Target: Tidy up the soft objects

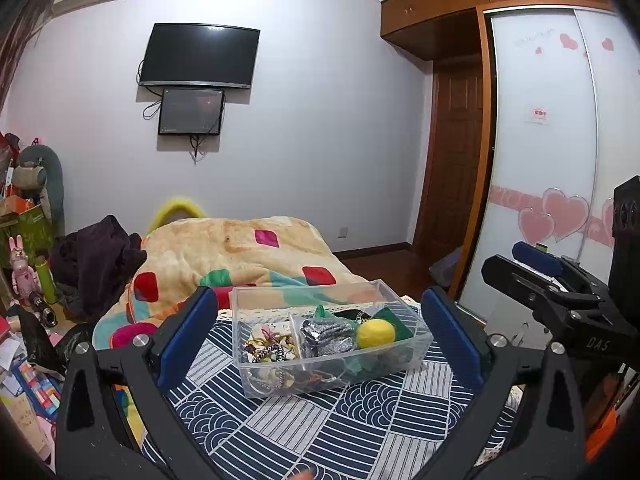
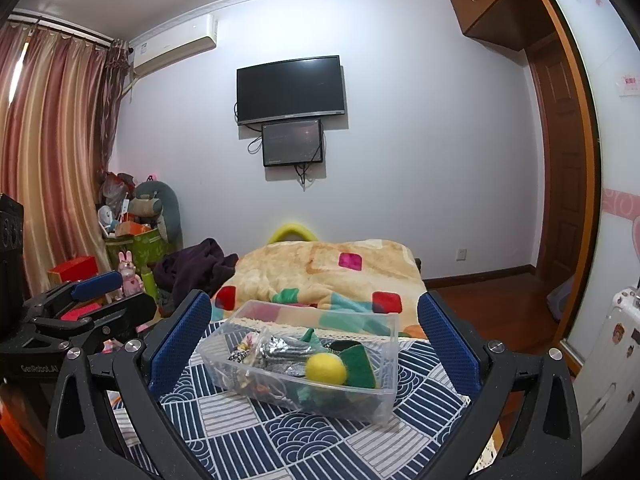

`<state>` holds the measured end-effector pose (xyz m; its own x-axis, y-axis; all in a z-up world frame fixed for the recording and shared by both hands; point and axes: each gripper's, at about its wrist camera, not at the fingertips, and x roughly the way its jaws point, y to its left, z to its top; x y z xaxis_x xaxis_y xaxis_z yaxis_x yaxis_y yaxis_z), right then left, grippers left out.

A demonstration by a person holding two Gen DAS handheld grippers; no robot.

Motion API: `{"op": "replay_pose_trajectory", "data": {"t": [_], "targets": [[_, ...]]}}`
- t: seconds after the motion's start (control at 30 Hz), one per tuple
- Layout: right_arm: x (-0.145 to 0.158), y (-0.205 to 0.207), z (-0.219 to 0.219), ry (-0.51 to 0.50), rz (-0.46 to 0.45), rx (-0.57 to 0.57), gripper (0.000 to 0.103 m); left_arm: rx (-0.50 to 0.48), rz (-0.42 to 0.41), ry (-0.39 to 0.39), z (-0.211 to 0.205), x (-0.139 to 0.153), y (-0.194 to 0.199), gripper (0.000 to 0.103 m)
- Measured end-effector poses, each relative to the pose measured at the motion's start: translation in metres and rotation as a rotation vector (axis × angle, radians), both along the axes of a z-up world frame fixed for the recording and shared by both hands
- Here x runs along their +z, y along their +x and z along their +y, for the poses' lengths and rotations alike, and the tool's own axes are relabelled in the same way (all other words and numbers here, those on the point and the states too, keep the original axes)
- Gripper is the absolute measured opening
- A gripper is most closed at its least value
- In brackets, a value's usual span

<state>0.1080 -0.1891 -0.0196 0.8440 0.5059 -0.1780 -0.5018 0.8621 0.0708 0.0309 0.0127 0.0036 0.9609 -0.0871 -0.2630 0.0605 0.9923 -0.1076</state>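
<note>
Sitting low in the frame's centre on blue-and-white patterned cloth: a clear plastic bin (image 1: 332, 344), divided into two compartments. Lying in the right compartment: a yellow ball (image 1: 375, 333), touching crumpled silver fabric (image 1: 326, 338) on its left, with green felt pieces (image 1: 394, 322) behind it. Filling the left compartment: a tangle of small cords and trinkets (image 1: 268, 350), too jumbled for telling apart.
</note>
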Motion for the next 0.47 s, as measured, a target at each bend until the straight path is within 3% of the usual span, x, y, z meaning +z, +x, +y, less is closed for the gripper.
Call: {"op": "replay_pose_trajectory", "data": {"t": [0.47], "targets": [[-0.0007,0.0006,0.0004,-0.004,0.001,0.002,0.103,0.001,0.005,0.001,-0.0015,0.0016,0.0001,0.103]]}}
